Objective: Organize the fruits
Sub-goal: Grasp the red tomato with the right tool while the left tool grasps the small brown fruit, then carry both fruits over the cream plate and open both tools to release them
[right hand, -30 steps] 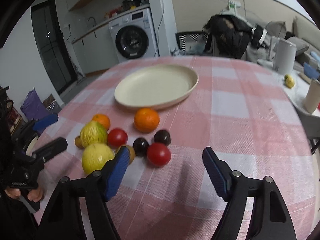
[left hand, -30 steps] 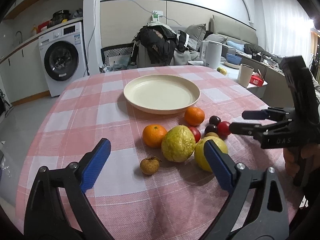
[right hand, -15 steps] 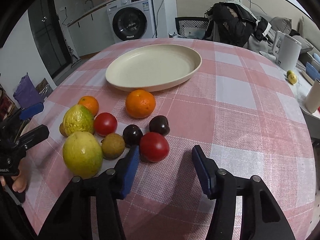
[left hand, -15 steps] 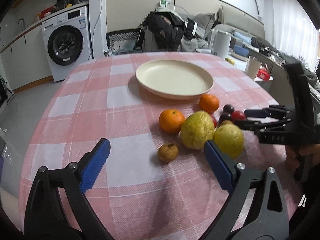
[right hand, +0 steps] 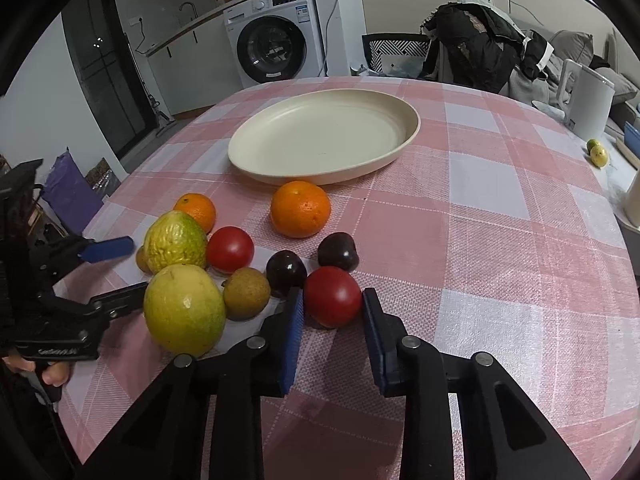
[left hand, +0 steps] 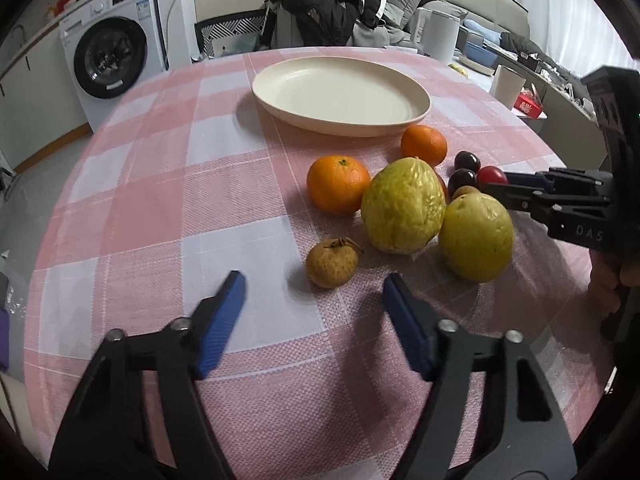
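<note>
A cream plate [left hand: 340, 129] [right hand: 320, 176] stands mid-table, with the fruit in a cluster in front of it. My right gripper [right hand: 332, 305] is closing its jaws, and both blue pads touch the sides of a red tomato [right hand: 332, 294] [left hand: 491, 175] resting on the cloth. My left gripper [left hand: 314, 286] [right hand: 138, 266] is low over the cloth with its jaws closing. A small brown fruit [left hand: 332, 262] lies just past its tips, untouched. Nearby are two yellow-green fruits [left hand: 402, 204] [left hand: 476, 236], two oranges [left hand: 338, 188] [left hand: 424, 145], two dark plums [right hand: 286, 270] [right hand: 338, 251], another tomato [right hand: 230, 249] and another small brown fruit [right hand: 245, 292].
The round table wears a pink checked cloth [left hand: 168, 208]. Its near edge curves just behind both grippers. Beyond it are a washing machine [left hand: 108, 54], a chair piled with clothes [left hand: 316, 8] and a white jug [left hand: 440, 36]. A hand [left hand: 612, 280] grips the right tool.
My left gripper came down and closer to the small brown fruit, and its jaws narrowed. The right jaws closed in from wide apart onto the red tomato.
</note>
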Available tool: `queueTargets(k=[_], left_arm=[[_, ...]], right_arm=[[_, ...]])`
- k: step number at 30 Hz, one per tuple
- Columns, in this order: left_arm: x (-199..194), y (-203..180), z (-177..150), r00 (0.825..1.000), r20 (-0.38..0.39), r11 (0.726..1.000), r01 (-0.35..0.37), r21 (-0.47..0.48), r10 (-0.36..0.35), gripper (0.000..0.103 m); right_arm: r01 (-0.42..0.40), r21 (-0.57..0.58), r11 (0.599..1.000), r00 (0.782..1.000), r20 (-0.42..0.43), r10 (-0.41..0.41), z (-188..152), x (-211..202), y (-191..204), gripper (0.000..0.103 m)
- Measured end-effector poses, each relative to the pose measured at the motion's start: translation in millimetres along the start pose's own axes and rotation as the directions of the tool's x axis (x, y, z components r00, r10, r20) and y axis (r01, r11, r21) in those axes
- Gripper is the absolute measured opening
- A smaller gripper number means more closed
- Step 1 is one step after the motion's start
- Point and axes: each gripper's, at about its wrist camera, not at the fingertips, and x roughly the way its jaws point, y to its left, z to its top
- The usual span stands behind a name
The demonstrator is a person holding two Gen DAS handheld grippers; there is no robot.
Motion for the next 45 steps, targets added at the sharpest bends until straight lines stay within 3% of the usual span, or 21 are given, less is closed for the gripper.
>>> queueTargets(k=[2, 7, 9, 16, 26, 31, 45], left_arm=[[2, 0, 2, 1.000, 0.000, 1.000, 0.021, 0.004, -0.021, 0.061], [3, -4, 7, 0.999, -0.001, 0.999, 0.040, 0.025, -0.040, 0.041], [4, -6, 8, 0.999, 0.000, 0.998, 0.048, 0.035, -0.048, 0.024], [-4, -8, 6, 0.997, 0.020, 0.997, 0.068, 0.048, -0.069, 0.023], [-37, 1, 24, 0.981, 0.186, 0.999, 0.053, -0.004, -0.051, 0.023], [-41, -2, 45, 0.973, 0.222, 0.998, 0.057, 0.002, -0.056, 0.023], [10, -21, 98, 0.974, 0.215, 0.997, 0.062, 0.036, -0.068, 0.023]], right_arm=[[-0.007, -0.002, 1.000, 1.000, 0.005, 0.007, -1, -2, 2, 0.029], [-0.007, -0.015, 1.000, 1.000, 0.022, 0.008, -2, -8, 6, 0.029], [-0.010, -0.015, 1.000, 1.000, 0.026, 0.011, -2, -10, 7, 0.029], [-0.007, -0.004, 1.000, 0.999, 0.041, 0.007, -1, -14, 5, 0.029], [0.000, 0.000, 1.000, 0.991, 0.137, 0.000, 9, -31, 7, 0.029], [-0.011, 0.009, 1.000, 0.985, 0.170, 0.009, 24, -34, 8, 0.029], [-0.038, 0.044, 0.998, 0.984, 0.175, 0.030, 69, -5, 3, 0.029]])
